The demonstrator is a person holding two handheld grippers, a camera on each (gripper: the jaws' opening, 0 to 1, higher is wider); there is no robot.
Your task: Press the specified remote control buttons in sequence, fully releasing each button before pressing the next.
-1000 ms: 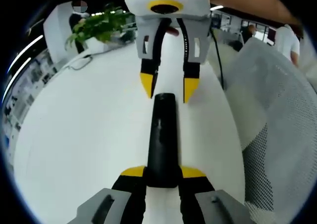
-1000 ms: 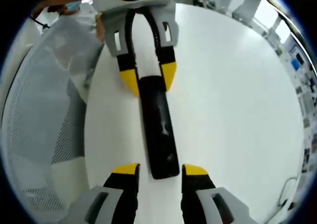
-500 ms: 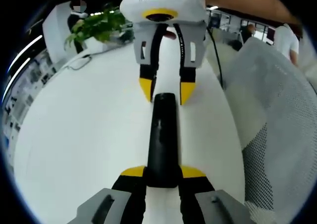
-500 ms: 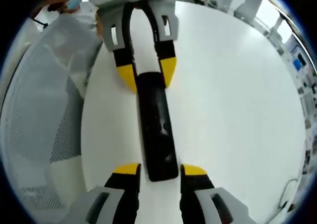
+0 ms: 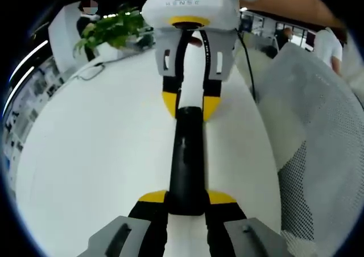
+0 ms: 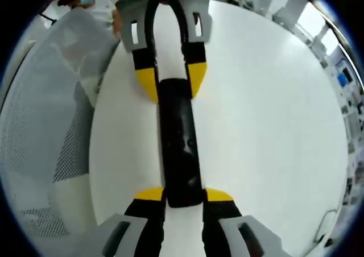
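A: Left gripper (image 5: 186,199) — jaws?
B: Closed tight against the near end of the black remote control (image 5: 186,157), yellow tips touching both sides.
A: Right gripper (image 6: 185,195)?
B: Jaws clamped on the opposite end of the remote; seen in the left gripper view at its far end.
A: Where's the remote?
B: Lengthwise between the two grippers, over the white tabletop (image 5: 102,149).
A: Surroundings?
B: Mesh chair (image 5: 318,154) right, potted plant (image 5: 111,32) far left.

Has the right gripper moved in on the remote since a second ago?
Yes. In the left gripper view the right gripper has come closer along the table; its yellow tips now flank the remote's far end.
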